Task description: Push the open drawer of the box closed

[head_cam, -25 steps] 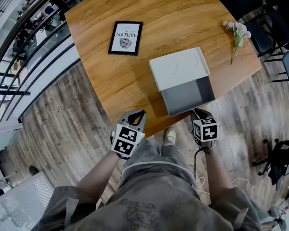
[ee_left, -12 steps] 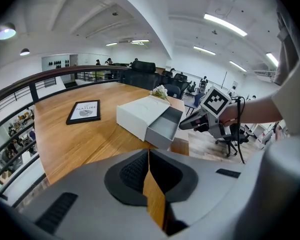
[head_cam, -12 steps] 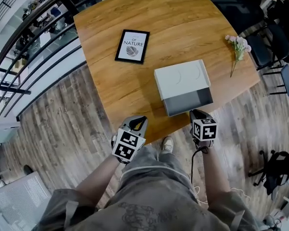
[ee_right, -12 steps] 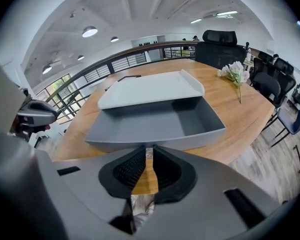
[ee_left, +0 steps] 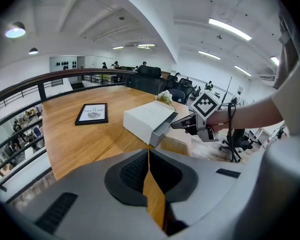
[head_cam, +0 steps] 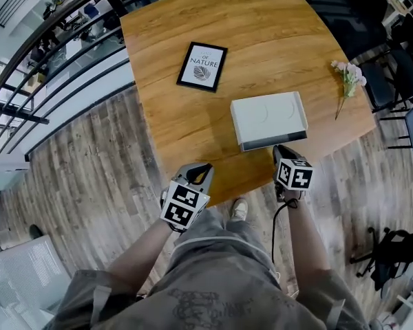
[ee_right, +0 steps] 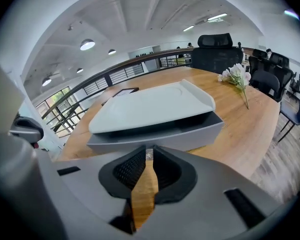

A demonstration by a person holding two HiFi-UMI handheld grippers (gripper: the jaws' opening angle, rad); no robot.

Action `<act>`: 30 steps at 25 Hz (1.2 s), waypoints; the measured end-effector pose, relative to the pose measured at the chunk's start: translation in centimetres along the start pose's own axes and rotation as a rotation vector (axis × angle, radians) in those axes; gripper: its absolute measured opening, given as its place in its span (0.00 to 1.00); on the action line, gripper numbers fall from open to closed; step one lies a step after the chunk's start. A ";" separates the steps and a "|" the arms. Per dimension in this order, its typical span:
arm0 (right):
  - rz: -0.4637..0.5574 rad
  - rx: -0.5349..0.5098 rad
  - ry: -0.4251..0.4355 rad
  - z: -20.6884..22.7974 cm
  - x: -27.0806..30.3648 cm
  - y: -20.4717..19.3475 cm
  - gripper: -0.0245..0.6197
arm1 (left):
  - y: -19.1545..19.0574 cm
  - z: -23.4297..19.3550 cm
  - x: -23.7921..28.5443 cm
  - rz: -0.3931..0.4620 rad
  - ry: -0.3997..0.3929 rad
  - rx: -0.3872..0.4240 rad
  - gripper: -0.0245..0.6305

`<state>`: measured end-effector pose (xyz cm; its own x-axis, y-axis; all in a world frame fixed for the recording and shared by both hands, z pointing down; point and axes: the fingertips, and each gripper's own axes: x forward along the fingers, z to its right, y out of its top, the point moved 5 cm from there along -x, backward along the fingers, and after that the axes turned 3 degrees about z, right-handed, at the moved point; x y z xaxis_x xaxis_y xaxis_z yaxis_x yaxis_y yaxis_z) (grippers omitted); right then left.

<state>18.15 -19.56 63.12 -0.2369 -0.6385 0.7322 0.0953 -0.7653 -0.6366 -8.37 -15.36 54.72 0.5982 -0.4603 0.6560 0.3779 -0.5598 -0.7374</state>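
**A:** How far in is the drawer?

**B:** Nearly home, I'd say. The box (head_cam: 268,114) sits on the near right part of the desk (head_cam: 261,26). The drawer (head_cam: 275,143) shows only as a thin grey strip along the box's near side. In the right gripper view its front (ee_right: 160,136) stands a little proud of the lid, with a dark slot above it.

**A:** And the tongs?

**B:** The right tongs (head_cam: 280,151) are at the drawer's front, towards its right end. Whether they touch it or stop just short, I can't tell. Their jaws have just been closing and now meet at the tips, with nothing between them. The left tongs (head_cam: 201,168) hover off the desk's near edge, well to the left of the box. Their jaws are together too, and empty.

**A:** So what's left?

**B:** One last short shove, by my reckoning, until the front sits flush.

**A:** Anything in the way?

**B:** Not in the drawer's path. A framed print (head_cam: 202,66) lies farther off to the left, well apart from the box. A sprig of flowers (head_cam: 347,74) lies near the desk's right edge. The office chairs (head_cam: 399,74) and the railing (head_cam: 62,43) are off the desk altogether. My one worry is that nothing braces the box, so it might slide away across the bare desk instead of taking the drawer in.
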 end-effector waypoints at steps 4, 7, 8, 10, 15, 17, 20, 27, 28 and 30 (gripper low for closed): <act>0.012 0.082 0.023 0.2 0.9 0.6 0.14 | -0.1 -0.1 -0.9 0.008 0.017 -0.011 0.07; 0.004 0.066 0.030 0.4 1.7 1.3 0.14 | 0.0 0.2 -1.5 0.018 0.024 -0.015 0.07; 0.002 0.065 0.034 0.5 2.0 1.4 0.14 | 0.0 0.3 -1.8 0.018 0.027 -0.014 0.07; -0.005 0.058 0.037 0.6 2.3 1.9 0.14 | 0.0 0.6 -2.4 0.019 0.035 -0.011 0.07; -0.020 0.023 0.010 0.0 1.4 2.7 0.14 | 0.4 0.6 -4.1 0.034 0.062 -0.013 0.07; 0.005 0.025 0.025 -0.8 -0.3 3.3 0.14 | 1.0 0.5 -4.7 0.053 0.078 -0.007 0.07; 0.071 0.021 0.105 -2.7 -3.4 4.6 0.14 | 2.1 0.3 -5.7 0.083 0.103 0.006 0.07; 0.256 -0.104 0.249 -7.1 -12.3 9.6 0.12 | 6.8 -0.7 -8.6 0.194 0.161 0.057 0.07; 0.288 -0.124 0.263 -7.6 -13.8 10.4 0.12 | 7.8 -0.7 -9.1 0.216 0.169 0.072 0.07; 0.352 -0.163 0.292 -8.5 -16.6 12.0 0.12 | 9.9 -0.6 -10.1 0.266 0.184 0.108 0.07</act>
<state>14.96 -17.40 41.26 -0.4813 -0.7891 0.3816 0.0717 -0.4693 -0.8801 -11.08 -16.68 40.94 0.5517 -0.7026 0.4493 0.3046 -0.3318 -0.8928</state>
